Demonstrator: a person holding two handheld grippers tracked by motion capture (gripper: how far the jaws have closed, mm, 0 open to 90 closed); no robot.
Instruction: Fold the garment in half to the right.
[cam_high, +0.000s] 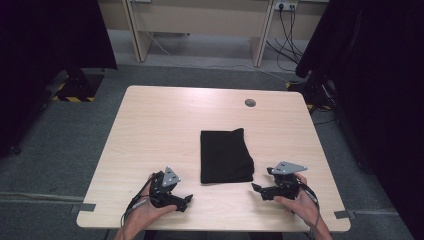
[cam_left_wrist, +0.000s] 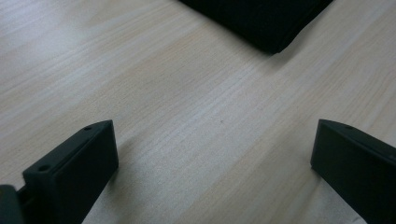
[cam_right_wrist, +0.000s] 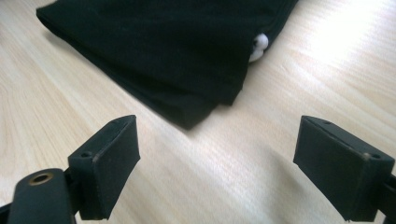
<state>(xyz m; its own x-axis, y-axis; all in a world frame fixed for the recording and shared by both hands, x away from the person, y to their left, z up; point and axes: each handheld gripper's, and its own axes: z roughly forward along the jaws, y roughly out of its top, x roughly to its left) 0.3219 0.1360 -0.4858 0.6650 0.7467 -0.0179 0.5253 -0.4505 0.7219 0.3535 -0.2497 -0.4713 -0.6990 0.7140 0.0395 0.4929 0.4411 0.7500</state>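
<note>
Left gripper (cam_high: 184, 199): jaws wide apart, nothing between them, bare table (cam_high: 160, 125) under them. Ahead and to its right lies one black folded cloth (cam_high: 226, 155); in the left gripper view just a corner of the cloth (cam_left_wrist: 261, 18) shows, the rest cut off at the top edge.

Cloth sits between the two grippers, touching neither.

Right gripper (cam_high: 258, 189): jaws also wide apart, empty, near corner of the cloth (cam_right_wrist: 187, 60) just ahead. Stacked fold edges visible there; layer count hard to make out. One small white bit (cam_right_wrist: 258, 46) peeks from the cloth's edge, too small to identify.

Count: two grippers, one cloth, one grey round cap (cam_high: 250, 103) in the table, well beyond the cloth.
</note>
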